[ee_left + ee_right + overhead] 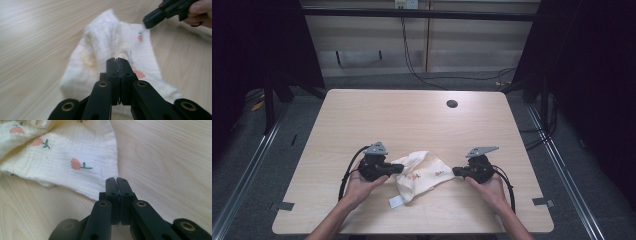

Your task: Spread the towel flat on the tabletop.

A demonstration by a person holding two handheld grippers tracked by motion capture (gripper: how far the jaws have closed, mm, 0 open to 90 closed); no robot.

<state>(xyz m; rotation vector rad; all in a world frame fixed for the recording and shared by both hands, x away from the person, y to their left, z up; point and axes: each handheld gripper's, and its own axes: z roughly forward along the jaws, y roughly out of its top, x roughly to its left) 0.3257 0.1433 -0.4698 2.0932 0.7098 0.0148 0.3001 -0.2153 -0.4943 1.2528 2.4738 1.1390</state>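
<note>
Black jaws of both tools are pressed together, apparently holding nothing: left tool (pixel 398 169) and right tool (pixel 457 171) flank a crumpled cream muslin cloth with pink flowers (pixel 422 175) near the front of the pale wooden tabletop (pixel 412 120); open wide before pinching opposite edges

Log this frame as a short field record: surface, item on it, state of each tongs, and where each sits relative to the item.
surface: light wooden table
item: crumpled cream cloth with pink flower print, white tag at its near edge
left tongs: jaws shut, tips at or over the cloth's left side; grip on fabric cannot be told
right tongs: jaws shut, tips at the cloth's right edge, nothing seen between them
hands: one on each tongs
</note>
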